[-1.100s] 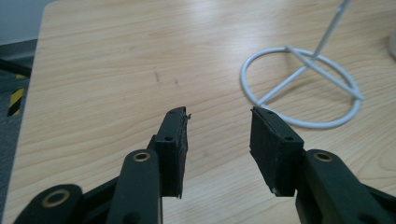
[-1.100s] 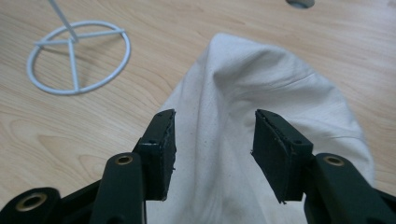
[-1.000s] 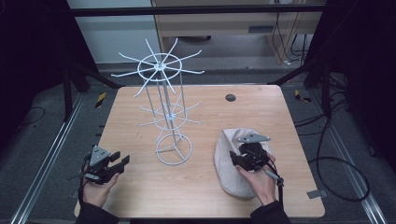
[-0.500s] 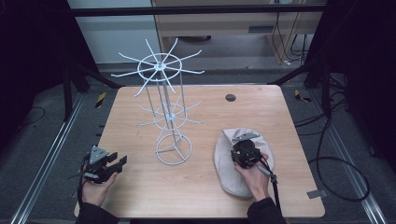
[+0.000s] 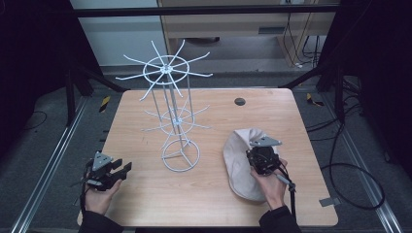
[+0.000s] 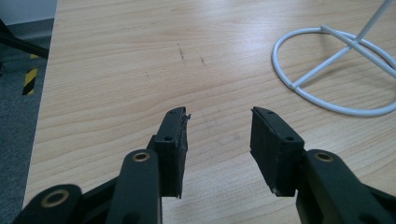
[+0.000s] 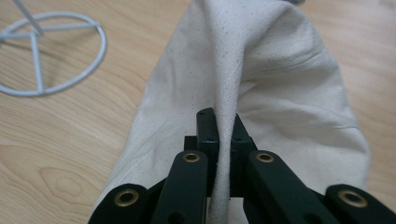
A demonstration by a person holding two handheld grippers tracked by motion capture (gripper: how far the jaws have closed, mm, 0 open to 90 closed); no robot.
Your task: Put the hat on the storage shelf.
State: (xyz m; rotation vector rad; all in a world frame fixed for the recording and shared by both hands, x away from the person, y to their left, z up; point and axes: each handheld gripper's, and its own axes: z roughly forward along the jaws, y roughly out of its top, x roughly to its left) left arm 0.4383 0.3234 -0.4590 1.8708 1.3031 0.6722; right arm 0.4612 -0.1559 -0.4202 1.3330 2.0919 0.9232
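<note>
Presently my right gripper was clamped on a raised fold of the cream cloth, lying right of the white wire rack | my left gripper rested low near the table's left edge, jaws apart, gripping nothing | wooden table on grey floor, dark surroundings.

Light is even & soft from overhead; table is bright, surroundings beyond it fall near black. High view is a bit soft, low res. White wire rack casts only faint shadows near its base ring. Both gripper views are sharp mid-frame; jaw arms at bottom edge are blurred. Cream cloth near the rack shows soft fold shading, no glare.
</note>
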